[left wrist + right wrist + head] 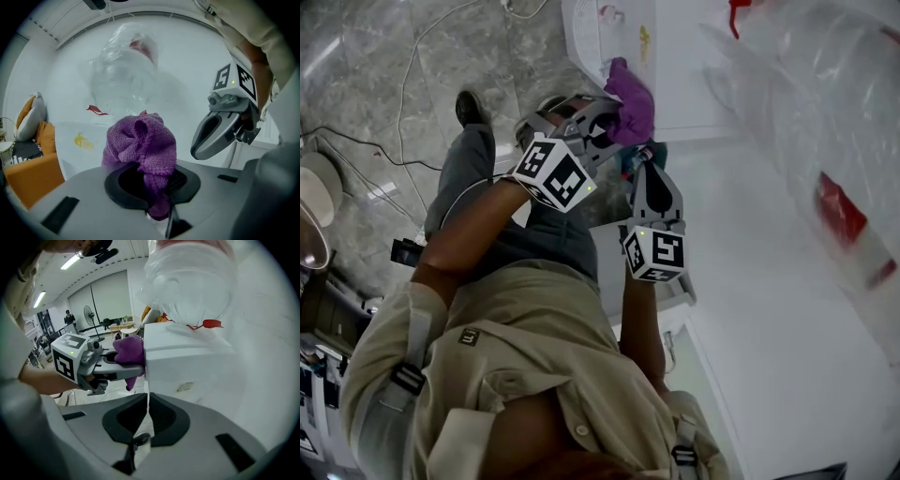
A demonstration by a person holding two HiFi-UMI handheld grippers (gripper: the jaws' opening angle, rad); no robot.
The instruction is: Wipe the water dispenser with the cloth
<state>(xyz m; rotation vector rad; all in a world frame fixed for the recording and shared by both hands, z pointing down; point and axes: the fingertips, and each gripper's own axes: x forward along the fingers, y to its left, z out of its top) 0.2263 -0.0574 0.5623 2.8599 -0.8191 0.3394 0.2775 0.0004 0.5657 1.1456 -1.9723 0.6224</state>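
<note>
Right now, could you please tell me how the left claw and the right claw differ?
The left claw is shut on the purple cloth; the right claw is shut on nothing. The left claw holds the cloth at the water dispenser's edge; the right claw sits further back, nearer the person. Both point toward the dispenser.

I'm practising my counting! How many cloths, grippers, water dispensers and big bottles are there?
Cloth: 1
Grippers: 2, the left gripper and the right gripper
Water dispenser: 1
Bottle: 1
Total: 5
</note>
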